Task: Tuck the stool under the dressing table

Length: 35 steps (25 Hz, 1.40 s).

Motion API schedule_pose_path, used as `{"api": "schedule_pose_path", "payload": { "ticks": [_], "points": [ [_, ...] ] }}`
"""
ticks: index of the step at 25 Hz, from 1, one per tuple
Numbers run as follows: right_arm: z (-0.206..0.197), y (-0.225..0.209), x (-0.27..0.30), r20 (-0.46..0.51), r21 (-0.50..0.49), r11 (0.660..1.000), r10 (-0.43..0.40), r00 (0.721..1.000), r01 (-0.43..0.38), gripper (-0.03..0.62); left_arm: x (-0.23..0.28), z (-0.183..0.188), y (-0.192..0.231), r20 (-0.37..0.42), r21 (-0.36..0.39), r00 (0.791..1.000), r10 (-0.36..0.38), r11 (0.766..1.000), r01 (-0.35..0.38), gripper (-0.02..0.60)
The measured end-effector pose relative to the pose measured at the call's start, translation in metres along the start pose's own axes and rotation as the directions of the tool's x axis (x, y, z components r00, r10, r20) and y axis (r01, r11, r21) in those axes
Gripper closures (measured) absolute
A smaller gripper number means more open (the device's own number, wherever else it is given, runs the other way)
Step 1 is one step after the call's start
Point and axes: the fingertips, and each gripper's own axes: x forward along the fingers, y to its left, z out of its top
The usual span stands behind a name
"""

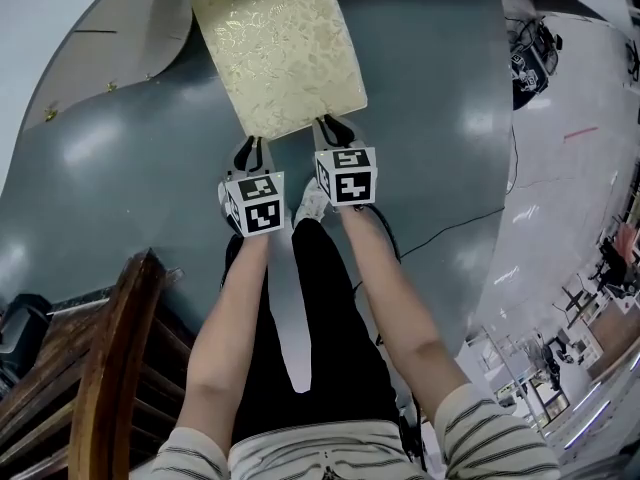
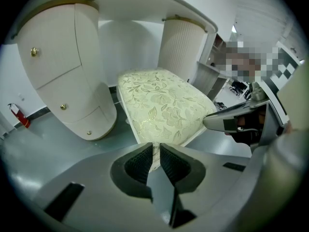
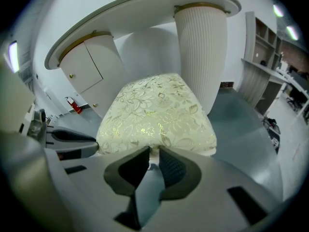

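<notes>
The stool [image 1: 280, 48] has a cream cushion with a gold floral pattern and stands on the grey floor, its far end at the white dressing table [image 1: 120, 28]. My left gripper [image 1: 252, 154] and right gripper [image 1: 333, 128] both clamp the stool's near edge, side by side. In the left gripper view the left gripper [image 2: 155, 148] is shut on the rim of the stool [image 2: 161, 105]. In the right gripper view the right gripper [image 3: 153, 151] pinches the rim of the stool [image 3: 157, 112] the same way. The dressing table's curved top [image 3: 145, 8] overhangs the stool's far part.
A drawer cabinet [image 2: 63, 66] and a fluted column [image 3: 200, 47] flank the gap under the table. A dark wooden chair [image 1: 110, 368] stands at my left. A black cable [image 1: 450, 228] crosses the floor at right. My white shoe [image 1: 312, 203] is just behind the grippers.
</notes>
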Motion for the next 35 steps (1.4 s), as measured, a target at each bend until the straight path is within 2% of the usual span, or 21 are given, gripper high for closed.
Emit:
{"api": "schedule_pose_path", "payload": {
  "ticks": [19,24,35],
  "points": [
    [0.058,0.005,0.026,0.049,-0.032,0.999,0.001,0.999,0.001,0.53,0.018,0.049,0.029,0.046,0.022,0.998,0.04,0.999,-0.041,0.537],
    [0.067,0.006,0.031,0.06,-0.04,0.999,-0.003,0.998,0.005,0.534,0.022,0.056,0.034,0.05,-0.005,0.997,0.052,0.999,-0.052,0.537],
    [0.083,0.005,0.043,0.07,-0.05,0.999,-0.012,0.998,0.016,0.534,0.032,0.07,0.042,0.06,0.009,0.996,0.06,0.998,-0.061,0.537]
  ]
}}
